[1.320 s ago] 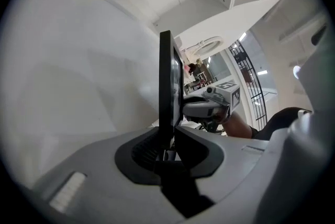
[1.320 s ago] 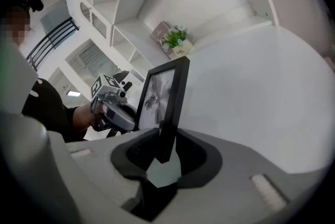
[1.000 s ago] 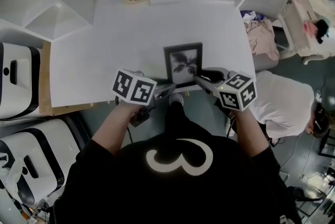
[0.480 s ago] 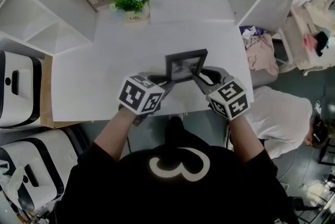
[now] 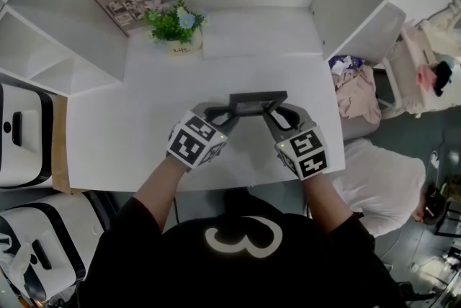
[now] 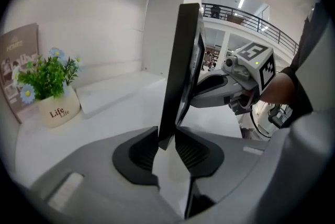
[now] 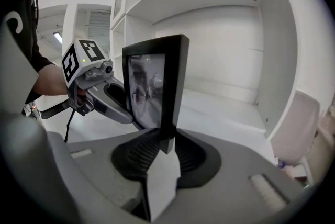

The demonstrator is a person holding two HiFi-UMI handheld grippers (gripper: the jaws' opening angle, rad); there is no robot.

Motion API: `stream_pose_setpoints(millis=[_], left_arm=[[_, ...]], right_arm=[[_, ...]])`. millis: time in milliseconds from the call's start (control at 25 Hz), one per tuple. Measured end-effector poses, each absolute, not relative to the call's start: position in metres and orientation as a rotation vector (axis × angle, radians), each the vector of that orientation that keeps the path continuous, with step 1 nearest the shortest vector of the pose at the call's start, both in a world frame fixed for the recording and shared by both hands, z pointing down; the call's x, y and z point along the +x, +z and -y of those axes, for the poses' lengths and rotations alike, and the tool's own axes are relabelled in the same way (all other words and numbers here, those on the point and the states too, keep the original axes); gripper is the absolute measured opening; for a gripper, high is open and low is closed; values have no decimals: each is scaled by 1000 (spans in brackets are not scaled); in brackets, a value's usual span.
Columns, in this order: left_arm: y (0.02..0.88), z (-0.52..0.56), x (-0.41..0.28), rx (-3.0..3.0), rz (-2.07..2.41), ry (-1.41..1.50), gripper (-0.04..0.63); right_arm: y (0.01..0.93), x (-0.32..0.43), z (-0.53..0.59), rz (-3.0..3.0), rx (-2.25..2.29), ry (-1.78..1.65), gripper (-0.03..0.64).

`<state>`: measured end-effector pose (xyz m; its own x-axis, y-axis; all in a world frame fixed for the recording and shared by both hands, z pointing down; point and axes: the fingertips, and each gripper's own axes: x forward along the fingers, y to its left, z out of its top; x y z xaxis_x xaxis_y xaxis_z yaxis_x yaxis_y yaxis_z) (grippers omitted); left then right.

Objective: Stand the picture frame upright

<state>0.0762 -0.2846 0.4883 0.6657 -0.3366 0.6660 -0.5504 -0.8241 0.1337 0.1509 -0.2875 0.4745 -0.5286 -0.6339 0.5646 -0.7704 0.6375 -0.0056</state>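
Tipped up from flat: frame (image 5: 258, 102) now near-upright, mid counter (image 5: 137, 119).
Sits btwn both grippers, equally near; top edge runs left-right. Left gripper (image 6: 166, 145) clamped on its left side edge; right gripper (image 7: 166, 148) closing on right edge, frame btwn jaws. Head view gives top edge only; right gripper view shows glass face.

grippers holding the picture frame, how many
2. The left gripper clamps the picture frame at its left edge; the right gripper has the right edge between its jaws, which are closing. None seem hidden.
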Motion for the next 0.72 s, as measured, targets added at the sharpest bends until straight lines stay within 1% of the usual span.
stream_pose_setpoints(millis=[240,720], left_arm=[[507,313,83,2621,713,990,101],[539,334,81,2537,711,989,103]], right_arm=[[494,155,312,2297,1112,329,92],[518,153,330,2281,1092,335,92]])
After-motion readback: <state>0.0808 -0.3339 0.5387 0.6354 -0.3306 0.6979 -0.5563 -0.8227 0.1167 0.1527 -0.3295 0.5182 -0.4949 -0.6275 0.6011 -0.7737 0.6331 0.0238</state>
